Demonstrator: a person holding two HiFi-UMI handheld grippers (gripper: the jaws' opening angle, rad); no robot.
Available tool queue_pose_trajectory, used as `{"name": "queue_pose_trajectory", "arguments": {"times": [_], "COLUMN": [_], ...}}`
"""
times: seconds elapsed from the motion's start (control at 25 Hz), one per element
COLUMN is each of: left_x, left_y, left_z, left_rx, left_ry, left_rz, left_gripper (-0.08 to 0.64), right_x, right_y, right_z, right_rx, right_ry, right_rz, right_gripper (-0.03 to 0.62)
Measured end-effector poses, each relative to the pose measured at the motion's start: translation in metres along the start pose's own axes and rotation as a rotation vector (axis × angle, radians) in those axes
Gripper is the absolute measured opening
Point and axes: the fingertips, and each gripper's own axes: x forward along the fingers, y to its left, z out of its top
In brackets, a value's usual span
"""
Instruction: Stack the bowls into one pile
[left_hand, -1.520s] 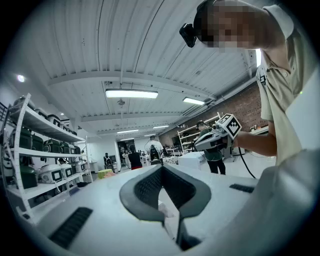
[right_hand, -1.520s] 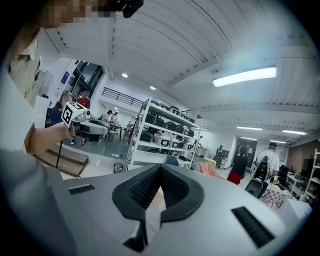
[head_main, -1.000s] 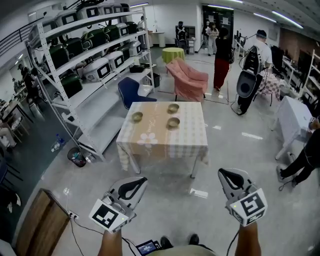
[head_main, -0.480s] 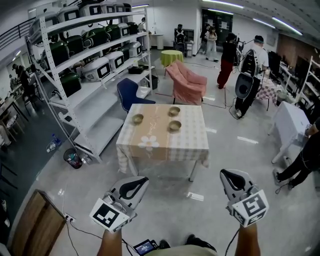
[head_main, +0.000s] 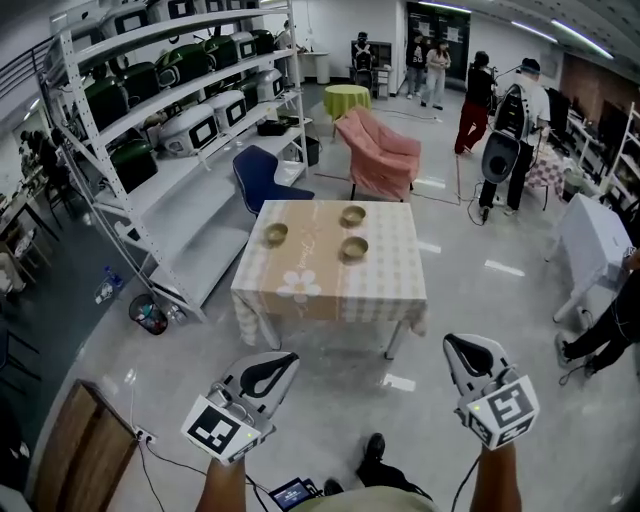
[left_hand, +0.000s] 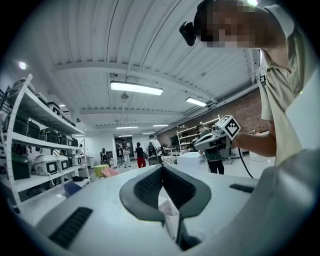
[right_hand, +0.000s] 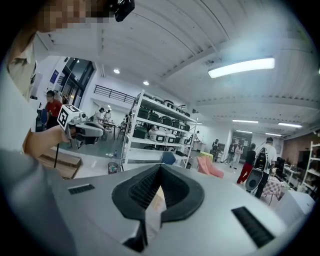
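Three brownish bowls stand apart on a table with a checked cloth (head_main: 300, 290): one at the left (head_main: 275, 234), one at the far middle (head_main: 352, 215), one nearer (head_main: 353, 248). The table is a few steps ahead of me. My left gripper (head_main: 283, 358) and right gripper (head_main: 455, 342) are held low over the floor, well short of the table. In the left gripper view the left gripper (left_hand: 161, 167) has its pads meeting at the tip with nothing between them. The right gripper (right_hand: 161, 166) looks the same in its own view. Neither gripper view shows the bowls.
A tall shelving rack (head_main: 170, 110) loaded with appliances lines the left side, with a small bin (head_main: 147, 315) at its foot. A blue chair (head_main: 262, 178) and a pink-draped chair (head_main: 380, 155) stand behind the table. Several people (head_main: 480, 95) are at the back; a white-covered table (head_main: 590, 240) stands at the right.
The table with the bowls has drawn slightly nearer and the view has shifted a little. People at the back have walked on. Both grippers keep the same pose.
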Motion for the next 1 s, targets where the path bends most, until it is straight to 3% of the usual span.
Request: {"name": "queue_pose_trajectory", "arguments": {"times": [0.52,1.0], "left_x": [0.124,0.197], "left_y": [0.042,0.059], "left_z": [-0.002,0.005], "left_rx": [0.018,0.041], "left_ry": [0.094,0.098], "left_rz": [0.059,0.07], "left_gripper": [0.008,0.008], "right_x": [0.076,0.11], "right_y": [-0.127,-0.19], "right_z": [-0.014,-0.03], "right_rx": [0.015,0.033], "right_ry": [-0.036,-0.041], "right_rz": [0.056,0.08], "right_gripper": [0.003,0.003]}}
